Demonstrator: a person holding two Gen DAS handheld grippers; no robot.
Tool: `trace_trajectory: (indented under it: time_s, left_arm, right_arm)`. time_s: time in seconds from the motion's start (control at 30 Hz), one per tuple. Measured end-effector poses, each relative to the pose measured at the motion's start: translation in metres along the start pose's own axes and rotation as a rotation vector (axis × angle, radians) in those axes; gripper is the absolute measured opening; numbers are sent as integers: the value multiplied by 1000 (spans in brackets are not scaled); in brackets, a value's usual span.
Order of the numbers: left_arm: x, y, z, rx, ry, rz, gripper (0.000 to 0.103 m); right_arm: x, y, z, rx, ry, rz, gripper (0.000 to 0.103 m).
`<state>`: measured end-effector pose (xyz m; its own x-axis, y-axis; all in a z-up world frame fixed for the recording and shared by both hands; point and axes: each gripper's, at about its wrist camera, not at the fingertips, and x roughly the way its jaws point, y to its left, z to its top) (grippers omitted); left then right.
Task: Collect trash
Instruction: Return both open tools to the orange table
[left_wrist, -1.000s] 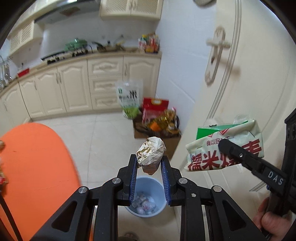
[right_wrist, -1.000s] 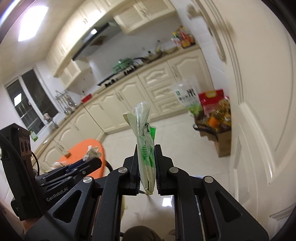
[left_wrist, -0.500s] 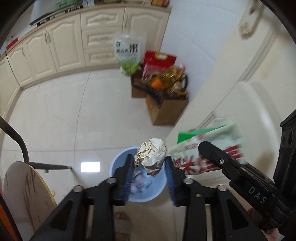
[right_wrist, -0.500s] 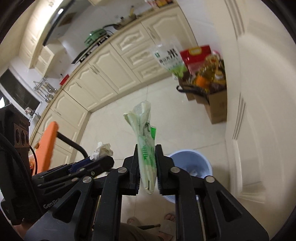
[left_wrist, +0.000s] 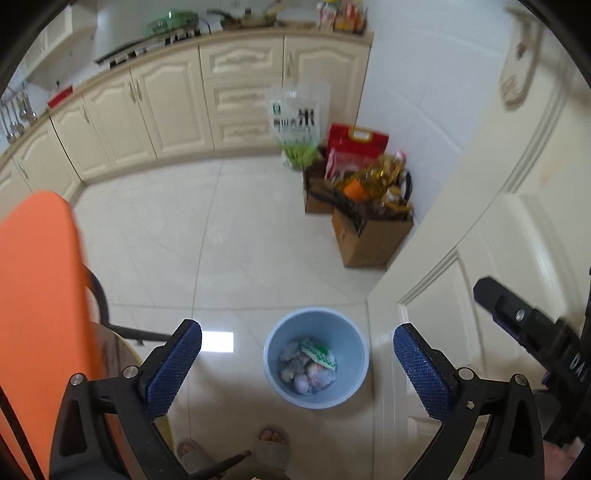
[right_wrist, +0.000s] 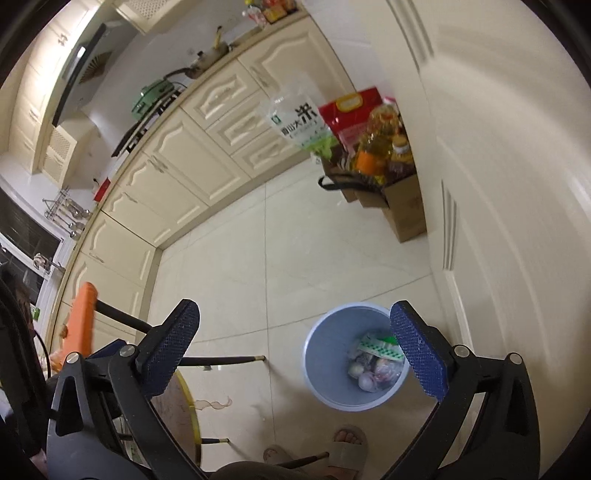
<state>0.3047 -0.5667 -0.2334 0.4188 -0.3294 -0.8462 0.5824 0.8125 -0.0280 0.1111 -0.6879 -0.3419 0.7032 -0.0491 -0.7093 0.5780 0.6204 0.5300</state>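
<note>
Trash (left_wrist: 308, 363) lies inside the blue bin (left_wrist: 347, 336) on the tile floor (left_wrist: 236, 236), below both grippers. Left gripper (left_wrist: 297, 363) and right gripper (right_wrist: 295, 347) hang above the bin, jaws spread wide, holding nothing. Beside the bin, the door (left_wrist: 480, 229) stands close; bare floor surrounds its other sides.

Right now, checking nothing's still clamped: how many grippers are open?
2. The left gripper is open above the blue bin; the right gripper is open beside it, both empty.

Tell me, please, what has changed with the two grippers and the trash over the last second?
Both let go: the left gripper dropped its crumpled paper ball and the right gripper its green-and-white wrapper, which now lies in the blue bin. Both jaws now stand wide open and empty. The bin and the cardboard boxes stayed put.
</note>
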Motion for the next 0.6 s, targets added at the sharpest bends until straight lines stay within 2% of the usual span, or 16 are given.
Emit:
trace_trajectory:
  time_s: [0.17,0.4,0.6]
  left_arm:
    - [-65,5,-7,6,-131,23,102]
    - [-159,55,-49,-57,-293,63,102]
    - [-227,98,-115,-125,-396,116,102]
  right_arm:
    - [-56,41,4,-14,-87,76,103]
    - [-132,122,-5,-123,-185,130,103]
    - [-178,200,-33,-242,-234,157,103]
